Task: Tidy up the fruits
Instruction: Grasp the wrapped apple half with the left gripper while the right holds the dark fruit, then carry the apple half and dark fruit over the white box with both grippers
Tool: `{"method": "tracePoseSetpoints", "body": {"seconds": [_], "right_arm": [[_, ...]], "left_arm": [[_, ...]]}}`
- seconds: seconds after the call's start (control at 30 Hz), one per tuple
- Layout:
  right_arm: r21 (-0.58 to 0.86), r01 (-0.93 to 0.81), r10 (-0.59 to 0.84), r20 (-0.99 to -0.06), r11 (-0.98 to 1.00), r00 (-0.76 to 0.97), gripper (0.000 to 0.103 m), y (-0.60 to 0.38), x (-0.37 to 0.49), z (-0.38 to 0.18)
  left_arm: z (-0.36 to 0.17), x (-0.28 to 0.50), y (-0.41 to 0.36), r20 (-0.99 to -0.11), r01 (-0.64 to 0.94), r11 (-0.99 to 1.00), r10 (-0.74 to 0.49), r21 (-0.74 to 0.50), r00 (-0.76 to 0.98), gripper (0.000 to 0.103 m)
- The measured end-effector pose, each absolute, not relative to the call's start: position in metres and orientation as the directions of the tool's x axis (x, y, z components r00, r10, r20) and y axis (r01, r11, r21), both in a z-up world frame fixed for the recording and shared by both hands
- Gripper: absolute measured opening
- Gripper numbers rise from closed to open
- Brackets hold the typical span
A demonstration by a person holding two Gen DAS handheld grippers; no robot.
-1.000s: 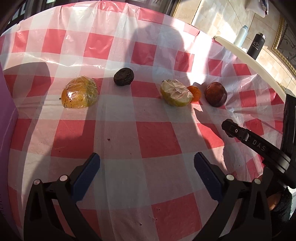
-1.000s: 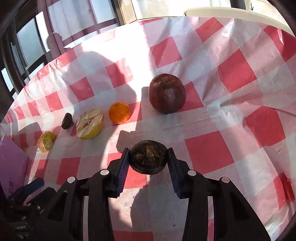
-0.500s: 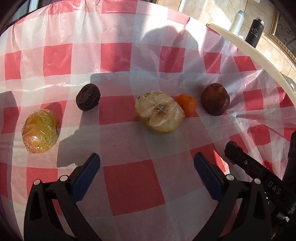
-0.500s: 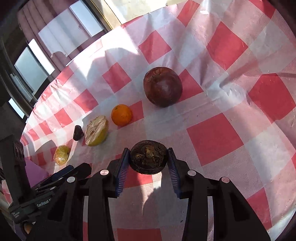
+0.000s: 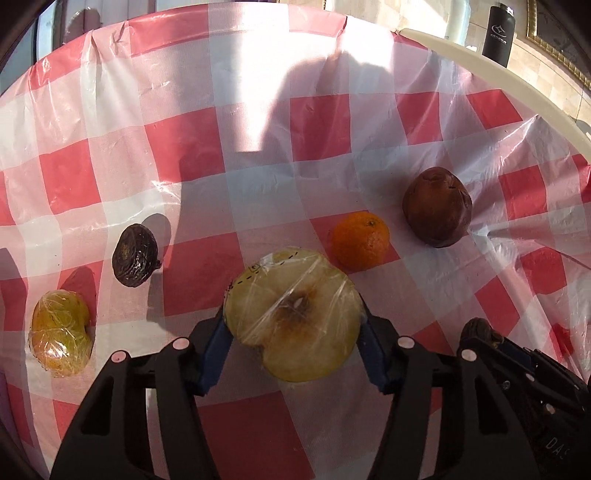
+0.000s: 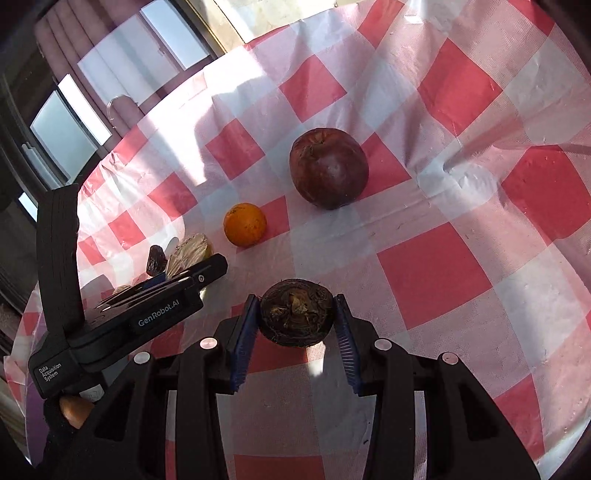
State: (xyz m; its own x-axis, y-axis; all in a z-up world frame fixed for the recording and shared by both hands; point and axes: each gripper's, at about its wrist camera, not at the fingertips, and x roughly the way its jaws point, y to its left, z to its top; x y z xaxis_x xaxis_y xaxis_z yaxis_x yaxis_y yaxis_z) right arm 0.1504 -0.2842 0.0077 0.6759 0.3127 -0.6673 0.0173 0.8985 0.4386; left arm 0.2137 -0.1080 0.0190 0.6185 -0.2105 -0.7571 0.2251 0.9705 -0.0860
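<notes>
My left gripper (image 5: 293, 332) has its blue pads on both sides of a plastic-wrapped half apple (image 5: 293, 314), touching it. Beyond it lie an orange (image 5: 360, 240) and a dark red apple (image 5: 437, 206); to the left are a small dark shrivelled fruit (image 5: 135, 260) and a wrapped yellow fruit (image 5: 61, 334). My right gripper (image 6: 295, 321) is shut on a round dark brown fruit (image 6: 297, 312), just above the cloth. The orange (image 6: 244, 224) and the red apple (image 6: 328, 172) also show in the right wrist view.
A red-and-white checked plastic cloth (image 5: 184, 147) covers the table. A black bottle (image 5: 498, 35) stands beyond the table's far right edge (image 5: 480, 62). The left gripper's body (image 6: 122, 310) sits left of my right gripper. Windows (image 6: 122, 74) lie behind.
My left gripper moved forward to the wrapped half apple and closed its pads onto it. My right gripper keeps its hold on the dark brown fruit and shifted slightly.
</notes>
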Motion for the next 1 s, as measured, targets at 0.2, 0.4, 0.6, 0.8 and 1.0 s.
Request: {"method": "tracePoseSetpoints", "body": {"seconds": [0.2, 0.4, 0.6, 0.8, 1.0], "right_arm": [[0.434, 0.011, 0.313, -0.666, 0.901, 0.677, 0.040, -0.283, 0.150, 0.009], [0.434, -0.001, 0.319, -0.662, 0.901, 0.678, 0.040, -0.283, 0.150, 0.011], [0.432, -0.002, 0.320, -0.665, 0.902, 0.675, 0.040, -0.282, 0.151, 0.010], [0.431, -0.006, 0.323, -0.668, 0.902, 0.670, 0.040, -0.280, 0.150, 0.010], [0.427, -0.002, 0.320, -0.674, 0.904, 0.666, 0.040, -0.279, 0.152, 0.010]], "left_arm": [[0.025, 0.128, -0.054, -0.716, 0.138, 0.978, -0.207, -0.155, 0.667, 0.061], [0.025, 0.070, -0.003, -0.683, 0.023, 0.977, -0.164, -0.210, 0.712, 0.061], [0.020, 0.068, 0.006, -0.685, -0.010, 0.964, -0.181, -0.265, 0.706, 0.061], [0.017, 0.073, 0.003, -0.695, -0.003, 0.961, -0.198, -0.278, 0.692, 0.061], [0.014, 0.076, 0.001, -0.708, 0.004, 0.960, -0.210, -0.280, 0.674, 0.061]]}}
